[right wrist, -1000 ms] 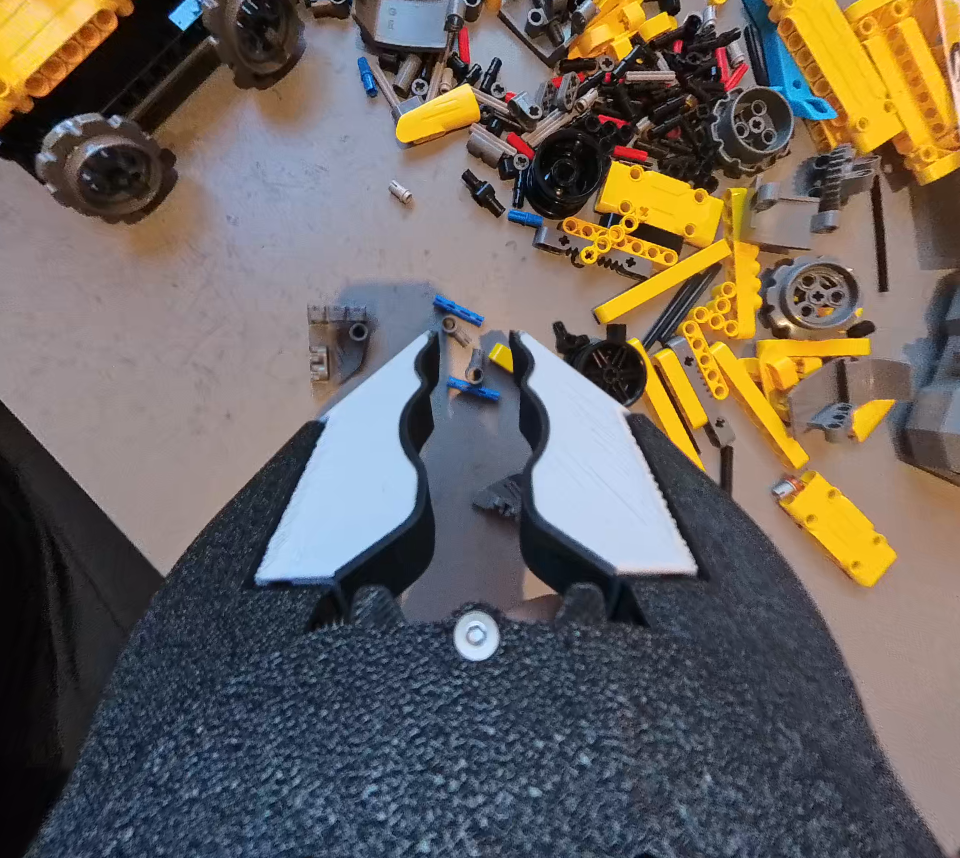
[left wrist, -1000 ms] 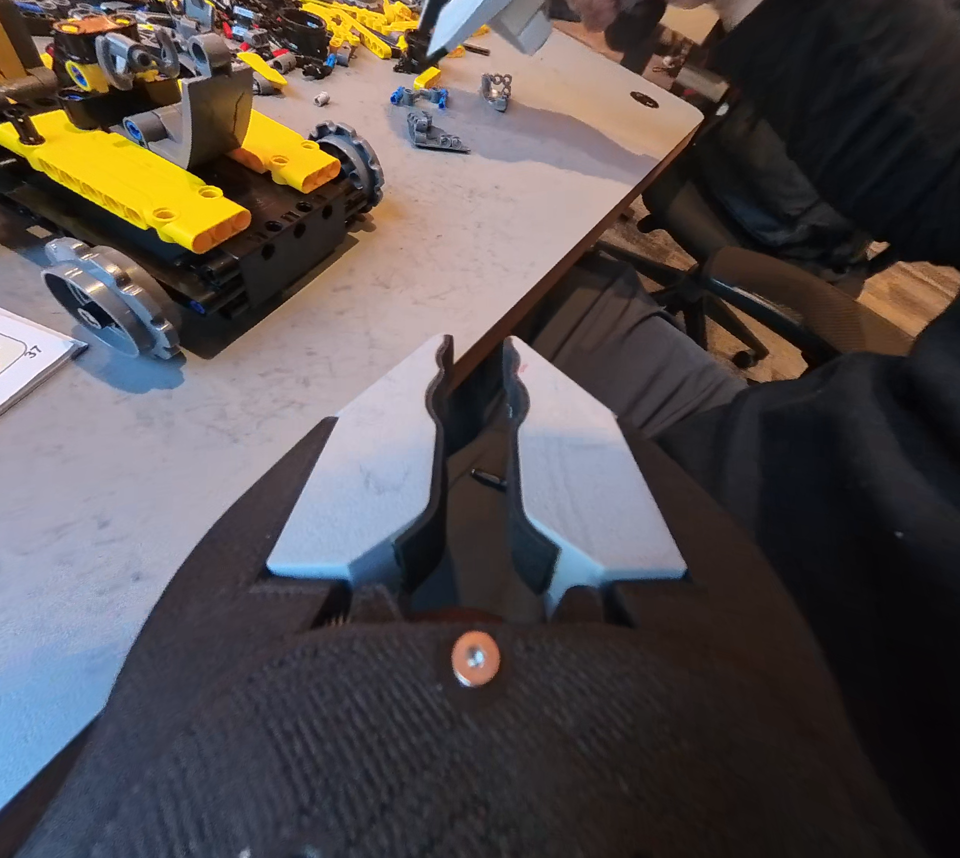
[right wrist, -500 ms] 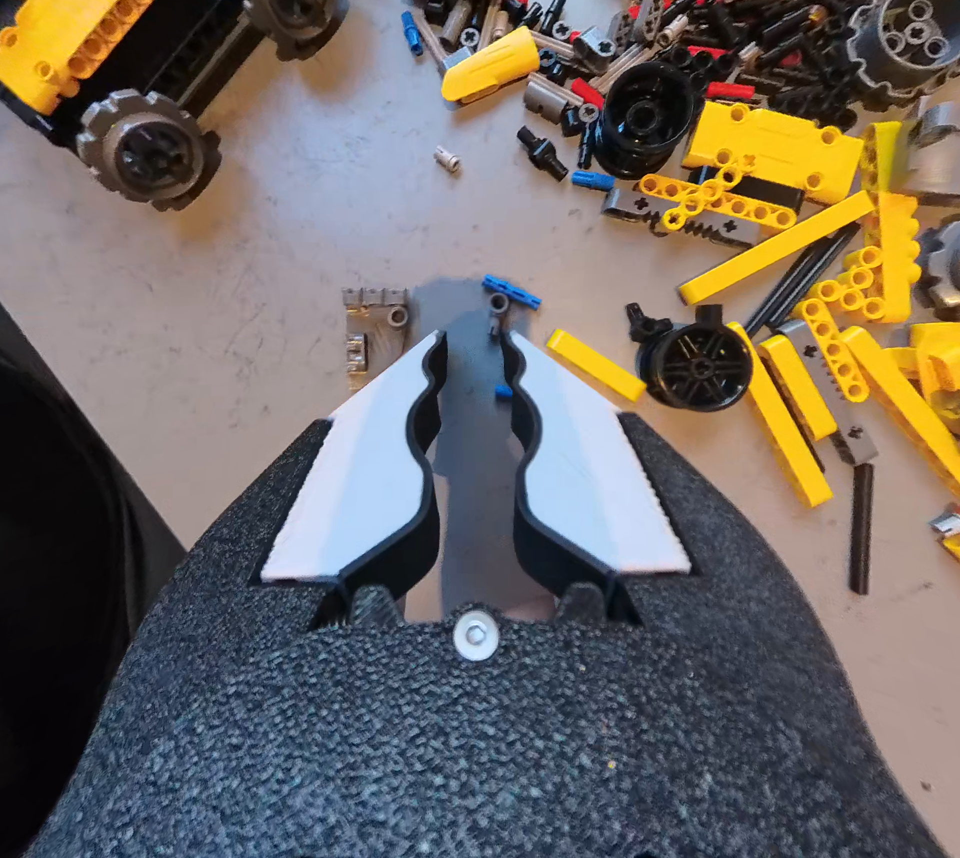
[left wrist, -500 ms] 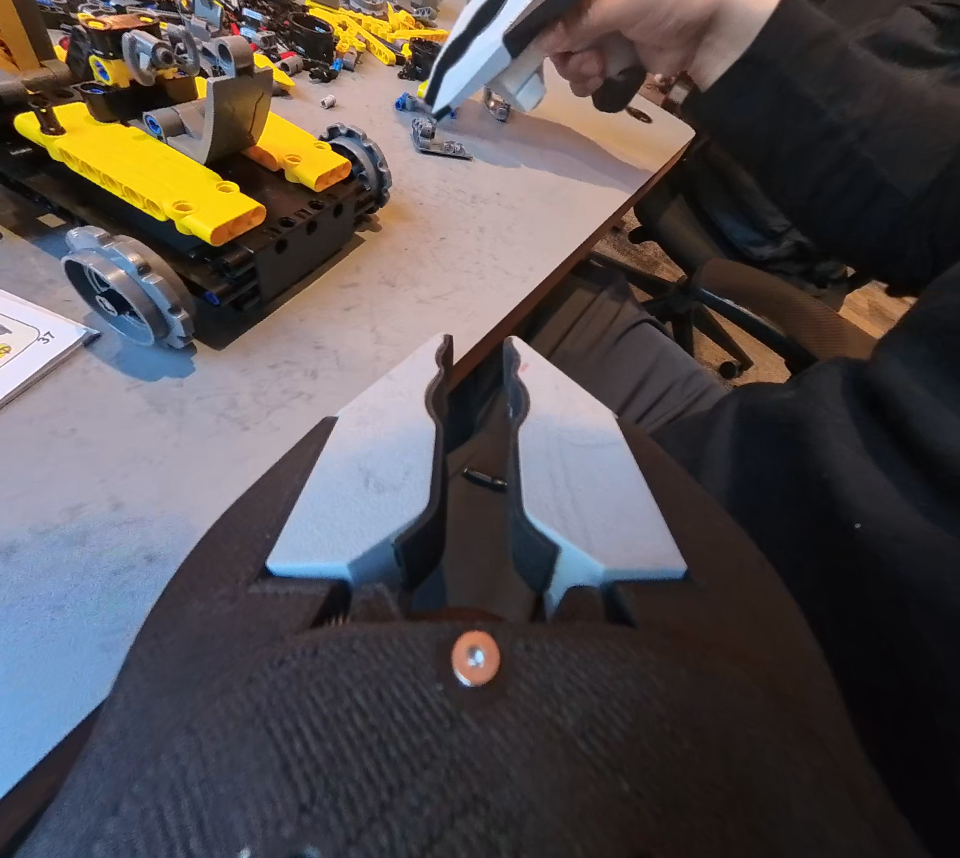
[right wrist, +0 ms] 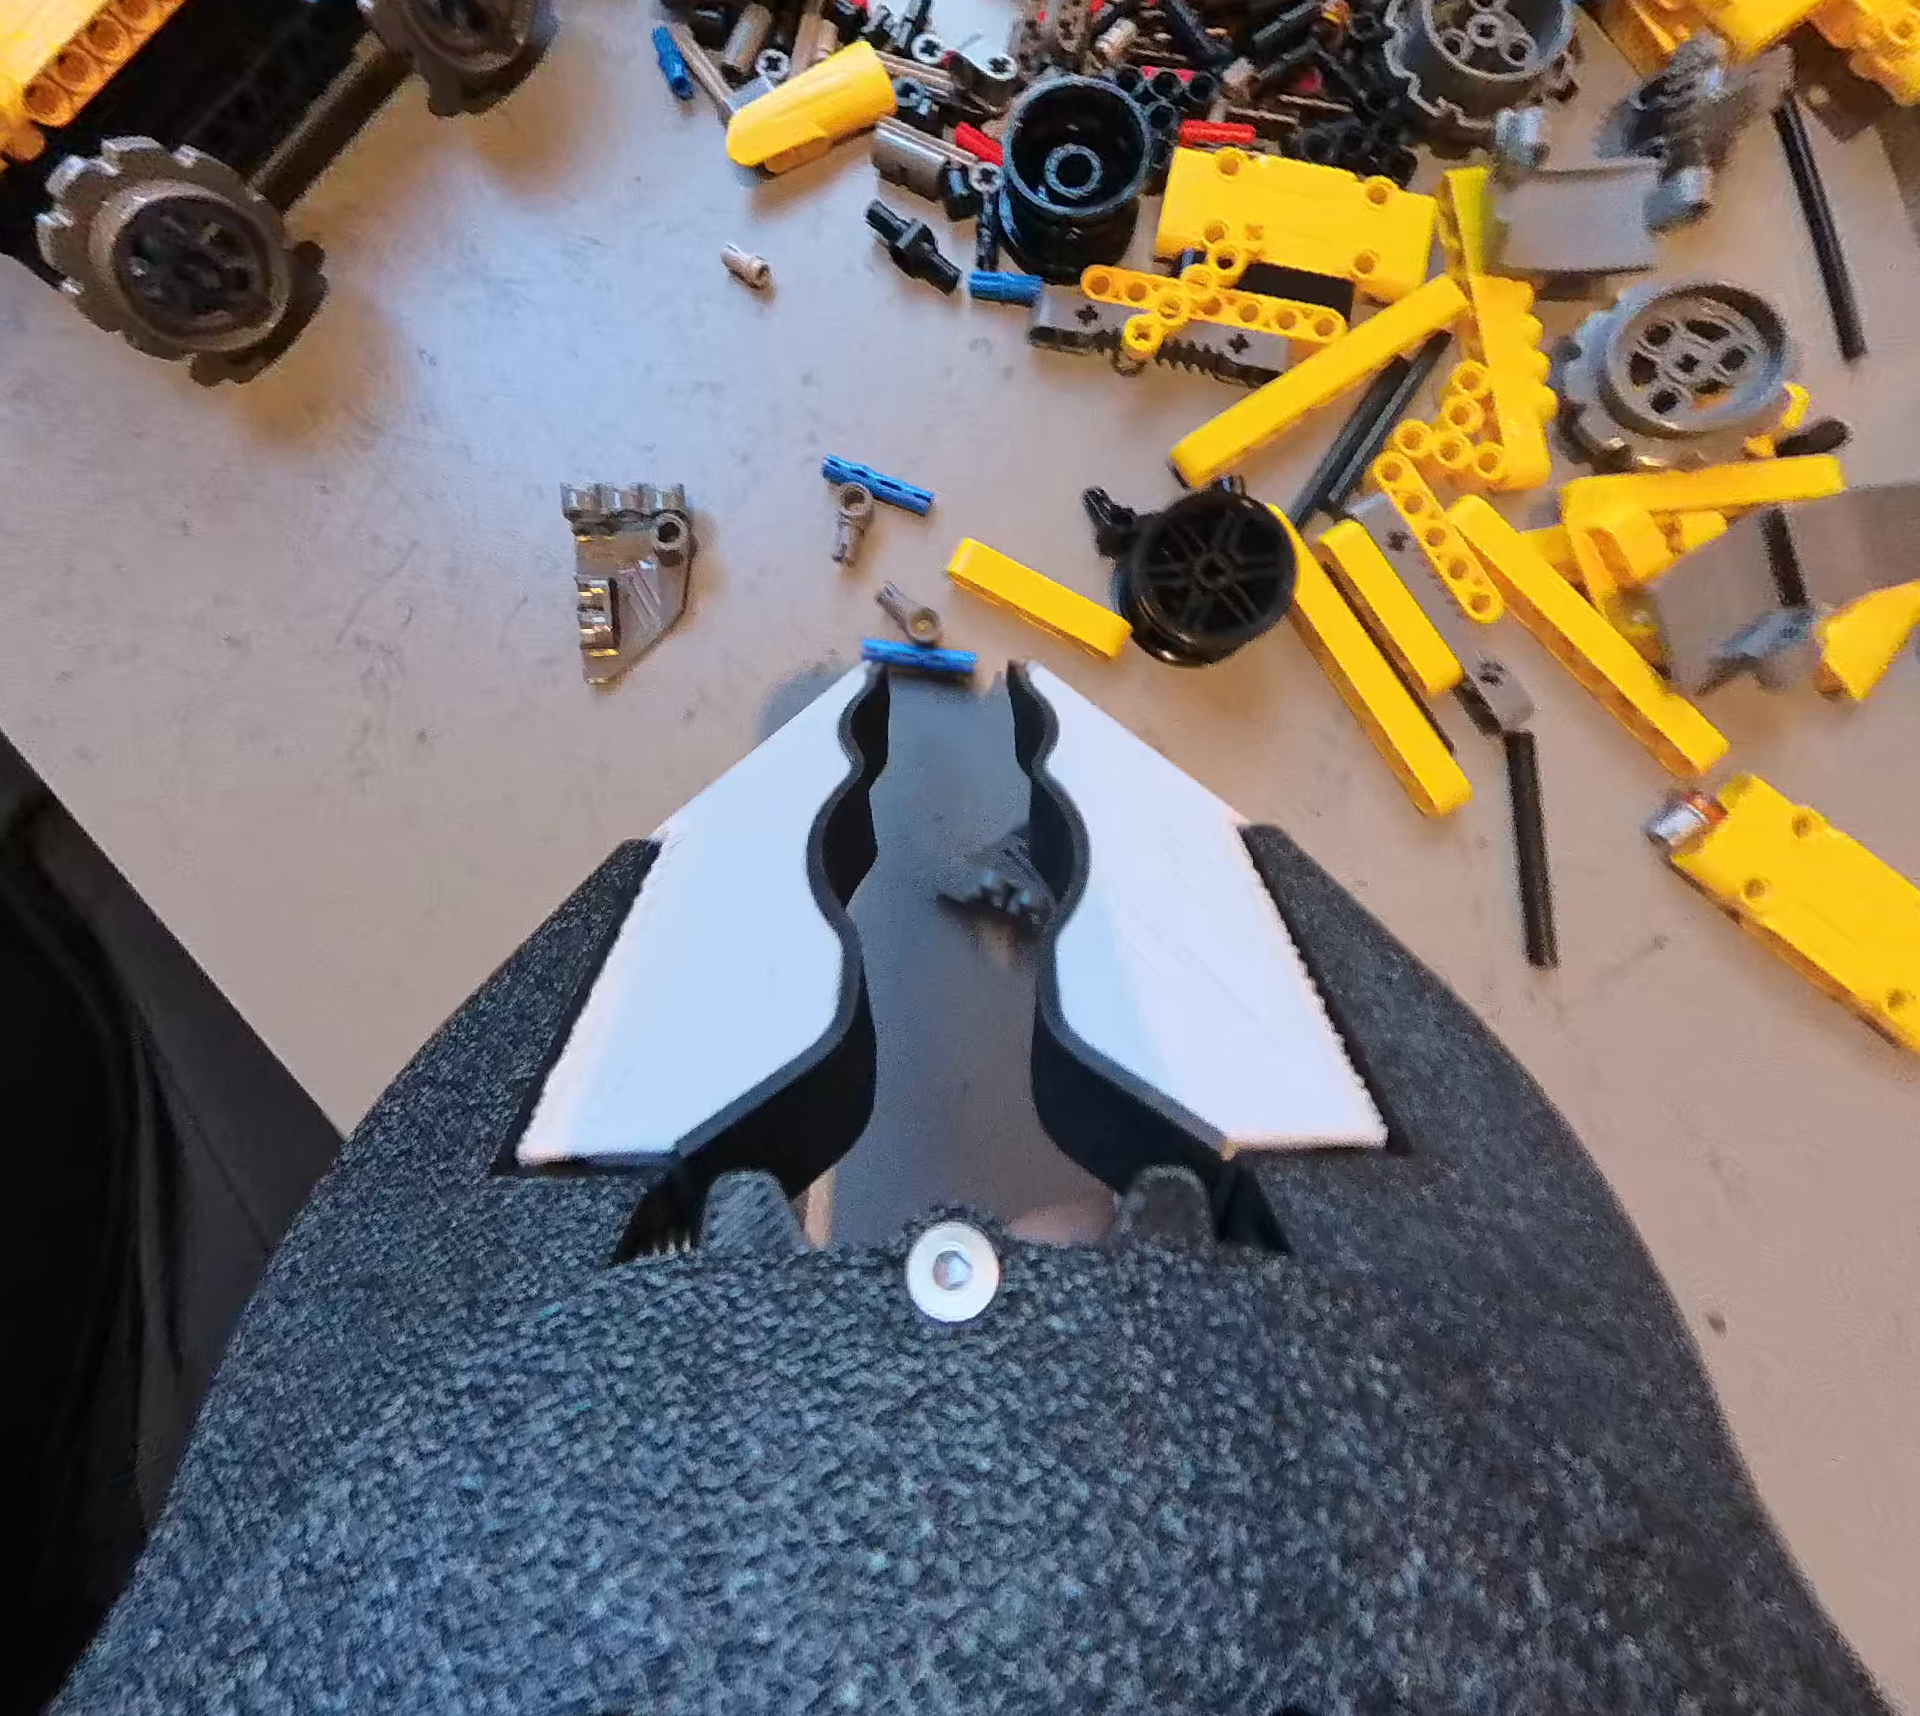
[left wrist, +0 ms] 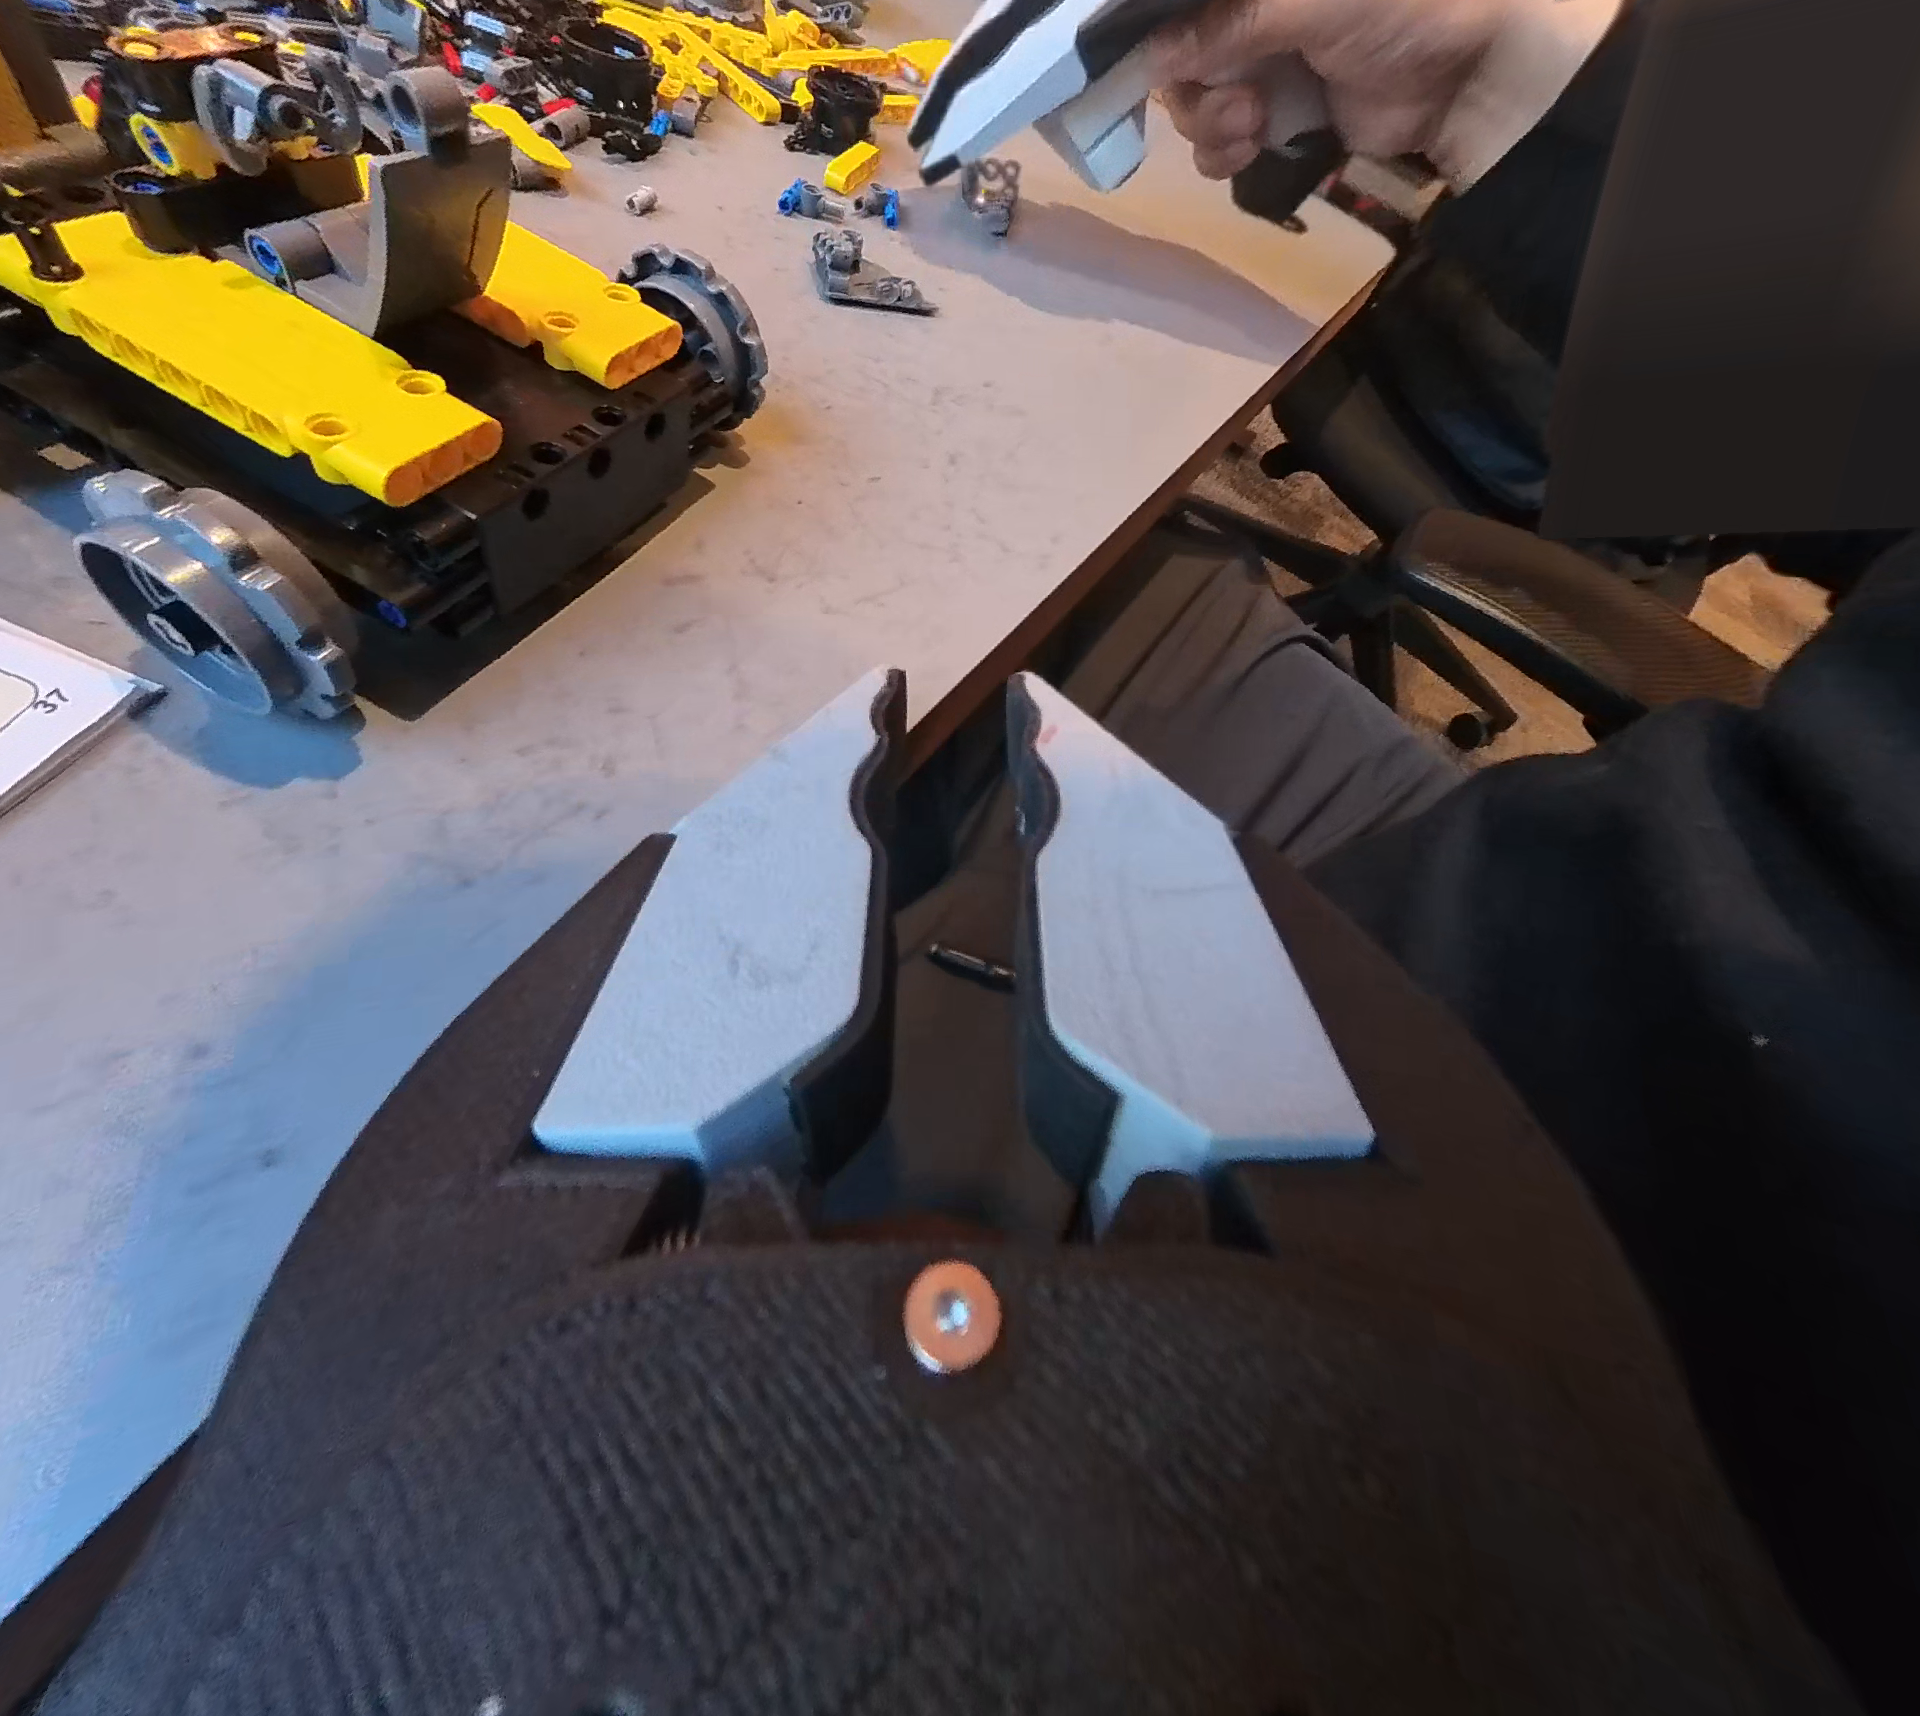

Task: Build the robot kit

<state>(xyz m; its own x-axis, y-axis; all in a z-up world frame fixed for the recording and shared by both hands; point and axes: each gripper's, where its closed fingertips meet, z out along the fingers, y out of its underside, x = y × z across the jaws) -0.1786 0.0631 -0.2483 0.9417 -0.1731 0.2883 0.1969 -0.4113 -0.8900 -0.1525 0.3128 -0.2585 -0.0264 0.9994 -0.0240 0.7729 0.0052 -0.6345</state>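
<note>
My left gripper [left wrist: 954, 690] hovers over the table edge [left wrist: 1143, 513], above a person's lap. Its jaws stand a narrow gap apart, and a small black pin [left wrist: 971, 962] sits crosswise between them. My right gripper [right wrist: 948, 679] is just above the grey table with a narrow gap and nothing in it. It also shows in the left wrist view [left wrist: 925, 165], held by a hand. A blue pin [right wrist: 920, 653] lies just ahead of its tips. A grey connector [right wrist: 909, 617], a second blue pin [right wrist: 878, 484] and a short yellow beam [right wrist: 1037, 598] lie close by. A small dark grey piece [right wrist: 995, 887] lies below the gripper.
A half-built yellow and black vehicle [left wrist: 312, 378] with grey toothed wheels stands at the left. A grey angled panel [right wrist: 623, 570] lies alone. A big pile of loose yellow, black and grey parts [right wrist: 1351, 212] covers the far right. A booklet corner [left wrist: 52, 731] lies at the left, and an office chair [left wrist: 1507, 586] stands off the table. About 25 cm separates my left fingertips from my right. The small dark grey piece [right wrist: 995, 887] is closer to my right gripper, around 4 cm from its tips; the left tips are 25 cm off. It is also in sight in the left wrist view [left wrist: 996, 212].
My right gripper has drawn back toward the table's near edge and its jaws have narrowed. The blue pin that was between its tips now lies just ahead. The left gripper has kept still.
</note>
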